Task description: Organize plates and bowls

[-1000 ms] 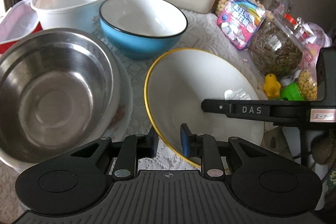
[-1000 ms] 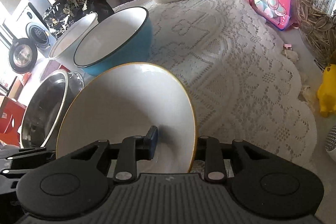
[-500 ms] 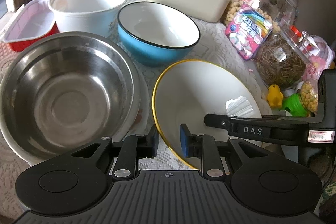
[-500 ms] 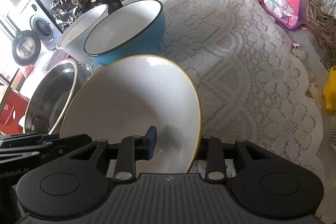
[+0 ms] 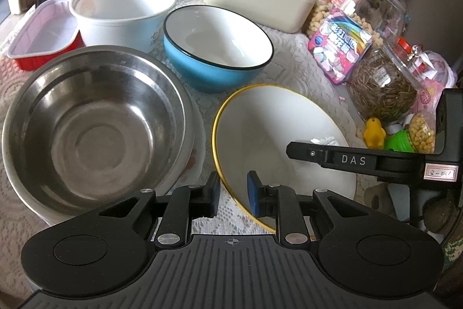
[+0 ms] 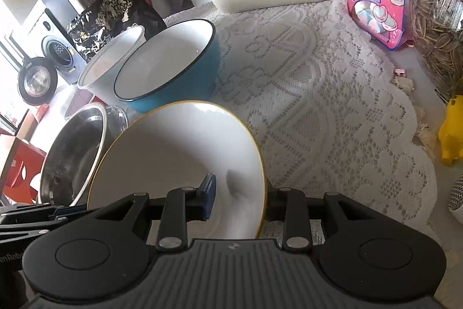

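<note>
**Q:** Left wrist view; where does the yellow-rimmed bowl [image 5: 277, 129] lie from the left gripper [image 5: 233, 190]?

**A:** Directly ahead and slightly right; its near-left rim passes between the two blue pads [image 5: 253, 193]; the jaws are narrow and closing, with a sliver of gap visible on each side of the rim, so no grip is shown yet; the bowl sits on the lace cloth [image 5: 292, 62], right of the stainless steel bowl [image 5: 95, 129], which rests on a white plate [image 5: 198, 161]; the blue bowl [image 5: 217, 48] stands beyond, farther off.

**Q:** Right wrist view; how does the right gripper [image 6: 240, 201] stand to the same bowl?

**A:** It straddles the near-right wall of the yellow-rimmed bowl [image 6: 179, 158]; one pad [image 6: 209, 199] is inside, the other finger is outside and hidden behind the rim; the opening is narrow; whether the pads press the wall cannot be told; the steel bowl [image 6: 75, 152] lies to the left.

**Q:** What does the coming move turn on?

**A:** Probably the leftward offset; both grippers sit at the bowl's rim, and the left is nearer the steel bowl.
</note>
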A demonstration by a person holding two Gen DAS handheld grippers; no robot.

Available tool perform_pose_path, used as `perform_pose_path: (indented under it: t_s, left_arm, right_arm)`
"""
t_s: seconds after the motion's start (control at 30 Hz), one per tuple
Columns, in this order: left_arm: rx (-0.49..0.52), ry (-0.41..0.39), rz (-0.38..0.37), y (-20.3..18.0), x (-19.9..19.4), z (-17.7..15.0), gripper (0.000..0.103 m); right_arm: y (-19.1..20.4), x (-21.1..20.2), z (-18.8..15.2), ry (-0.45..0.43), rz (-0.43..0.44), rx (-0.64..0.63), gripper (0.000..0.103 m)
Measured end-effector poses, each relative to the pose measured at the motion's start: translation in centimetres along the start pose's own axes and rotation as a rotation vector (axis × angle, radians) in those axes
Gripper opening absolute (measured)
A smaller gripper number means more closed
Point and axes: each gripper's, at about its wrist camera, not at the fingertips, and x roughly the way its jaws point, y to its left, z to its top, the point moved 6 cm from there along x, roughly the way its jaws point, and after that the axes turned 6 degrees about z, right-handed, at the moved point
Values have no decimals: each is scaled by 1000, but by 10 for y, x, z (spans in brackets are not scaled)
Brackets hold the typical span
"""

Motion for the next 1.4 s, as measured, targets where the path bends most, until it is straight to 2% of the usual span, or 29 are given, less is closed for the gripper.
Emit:
perform_pose_path:
  t_s: [0.63,0.77,0.87,1.0,1.1,1.23,1.4]
  left_arm:
    - [-23,-8,-14,4,-8,2,23]
    - [-82,-47,-67,16,-18,10,22]
    - [-129,-113,-90,27,-31,23,21]
    - [-176,-170,-60,46,-34,57,21]
    - [-192,-158,-9,58,-17,86,21]
    - [-211,-123,49,74,17,121,21]
    - [-145,-57,102,80,51,138,22]
  right_arm:
    - [0,3,3,6,-6,-17,32]
    - [0,-1,3,-8,-23,-23,32]
    - [1,-16,10,-68,-58,-37,32]
    - [8,-37,31,-137,-70,-22,32]
    - [13,-39,57,-145,-35,18,33]
    - [19,-11,101,-68,-9,66,33]
    - [9,51,140,60,-42,118,33]
